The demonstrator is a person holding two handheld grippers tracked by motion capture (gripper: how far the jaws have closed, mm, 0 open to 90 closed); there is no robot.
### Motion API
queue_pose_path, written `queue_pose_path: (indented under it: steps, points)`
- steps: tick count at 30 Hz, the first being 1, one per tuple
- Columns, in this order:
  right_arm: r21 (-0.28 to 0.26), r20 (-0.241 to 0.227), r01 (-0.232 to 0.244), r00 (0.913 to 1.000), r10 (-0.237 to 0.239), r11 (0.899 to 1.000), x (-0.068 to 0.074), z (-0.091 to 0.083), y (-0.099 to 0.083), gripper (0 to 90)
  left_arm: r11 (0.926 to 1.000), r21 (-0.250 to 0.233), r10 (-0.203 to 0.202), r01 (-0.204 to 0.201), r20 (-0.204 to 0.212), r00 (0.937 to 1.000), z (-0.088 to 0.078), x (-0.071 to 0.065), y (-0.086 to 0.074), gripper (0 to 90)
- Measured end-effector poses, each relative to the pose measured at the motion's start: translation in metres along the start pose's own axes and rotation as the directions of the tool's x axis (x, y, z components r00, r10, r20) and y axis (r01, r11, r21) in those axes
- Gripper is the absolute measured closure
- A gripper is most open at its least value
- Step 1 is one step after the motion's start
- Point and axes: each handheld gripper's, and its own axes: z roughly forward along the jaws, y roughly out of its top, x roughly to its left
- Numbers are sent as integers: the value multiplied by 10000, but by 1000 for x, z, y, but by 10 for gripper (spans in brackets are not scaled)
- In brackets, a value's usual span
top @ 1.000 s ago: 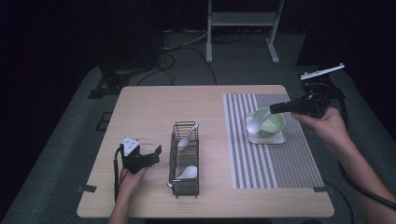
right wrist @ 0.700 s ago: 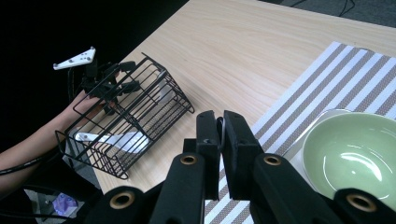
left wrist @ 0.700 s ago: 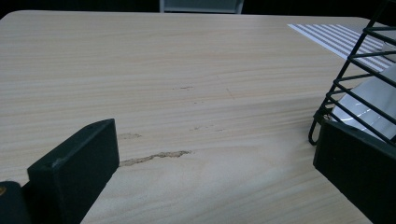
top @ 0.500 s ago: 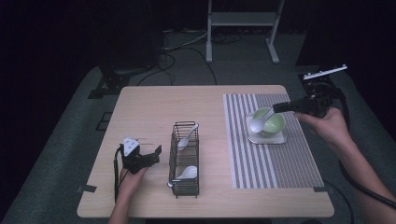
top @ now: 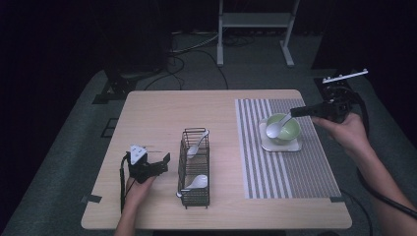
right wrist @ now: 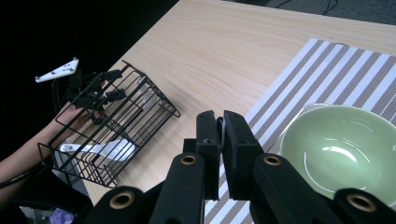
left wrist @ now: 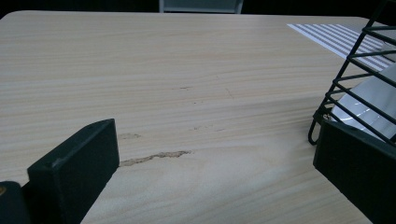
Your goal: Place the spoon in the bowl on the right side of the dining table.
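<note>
My right gripper (top: 293,112) is shut on the handle of a white spoon (top: 274,129), whose scoop hangs inside the green bowl (top: 291,131). The bowl stands on a white square saucer (top: 283,146) on the striped placemat (top: 275,169). In the right gripper view the jaws (right wrist: 220,122) are pressed together beside the bowl (right wrist: 345,149). My left gripper (top: 164,163) rests open on the table, just left of a black wire basket (top: 183,157). The basket holds two white spoons, one upright (top: 198,142) and one lying low (top: 196,182). In the left gripper view the jaws (left wrist: 215,154) stand wide apart over bare wood.
The wooden table (top: 196,113) has bare room across its back and left. The wire basket (left wrist: 355,60) with a spoon (left wrist: 373,98) sits close to the left gripper's right jaw. A metal stand (top: 253,29) and cables lie on the floor beyond the table.
</note>
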Motion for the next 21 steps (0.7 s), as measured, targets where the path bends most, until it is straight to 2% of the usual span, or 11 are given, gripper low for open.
queue_pose_path:
  steps: [12,21]
  points:
    - [-15,95,-118,9999,119,9999,-7,0,0,853,10000,-37,15,-15,11,10000,0,0,0,0]
    - [-120,119,-506,9986,507,9986,-20,3,-1,853,10000,-31,9,-9,15,10000,0,0,0,0]
